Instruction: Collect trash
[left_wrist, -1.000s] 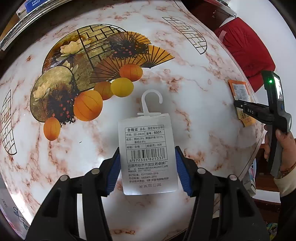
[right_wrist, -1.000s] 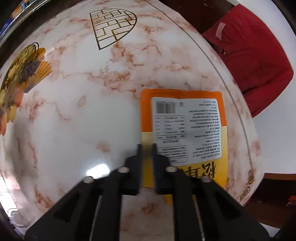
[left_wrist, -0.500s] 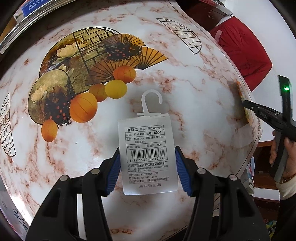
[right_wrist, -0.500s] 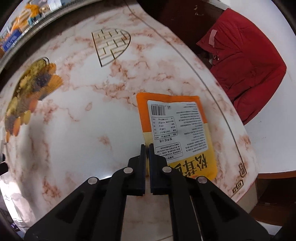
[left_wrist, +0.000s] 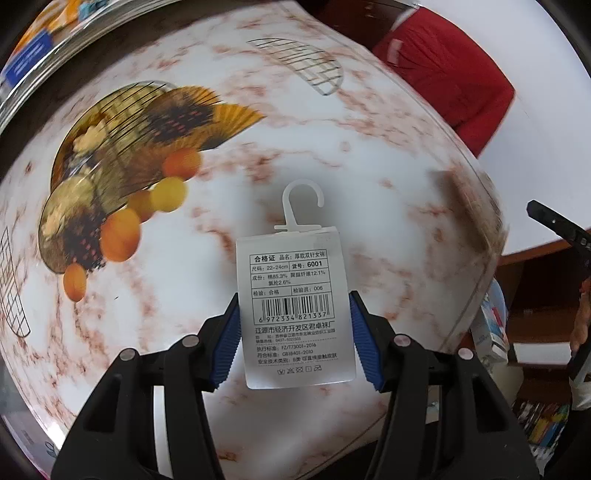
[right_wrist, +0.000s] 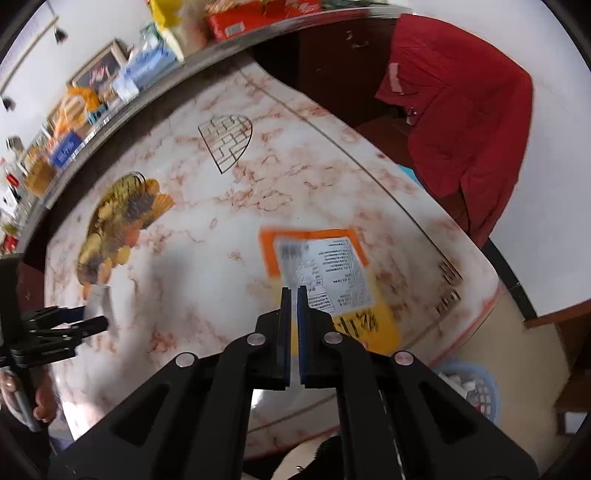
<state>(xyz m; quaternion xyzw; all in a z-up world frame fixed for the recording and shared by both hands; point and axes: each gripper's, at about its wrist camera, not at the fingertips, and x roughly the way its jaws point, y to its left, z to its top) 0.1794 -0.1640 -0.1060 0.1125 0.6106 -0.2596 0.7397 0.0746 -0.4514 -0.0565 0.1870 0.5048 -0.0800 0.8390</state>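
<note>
My left gripper (left_wrist: 294, 332) is shut on a white sock label with a plastic hook (left_wrist: 295, 306), holding it by its two side edges above the marble table (left_wrist: 388, 229). My right gripper (right_wrist: 291, 317) is shut on the lower left edge of an orange and yellow snack wrapper (right_wrist: 332, 280) and holds it lifted over the table's right part (right_wrist: 221, 258). The left gripper also shows at the left edge of the right wrist view (right_wrist: 74, 325). A tip of the right gripper shows at the right edge of the left wrist view (left_wrist: 554, 221).
A blue basket with white scraps (right_wrist: 469, 387) stands on the floor below the table's right edge. A red jacket (right_wrist: 461, 110) hangs beyond the table. A shelf of packaged goods (right_wrist: 110, 85) runs along the far side. The table print shows fans and oranges (left_wrist: 140, 155).
My right gripper has lifted the orange wrapper off the table and pulled back and up. My left gripper has risen a little with the label still in it.
</note>
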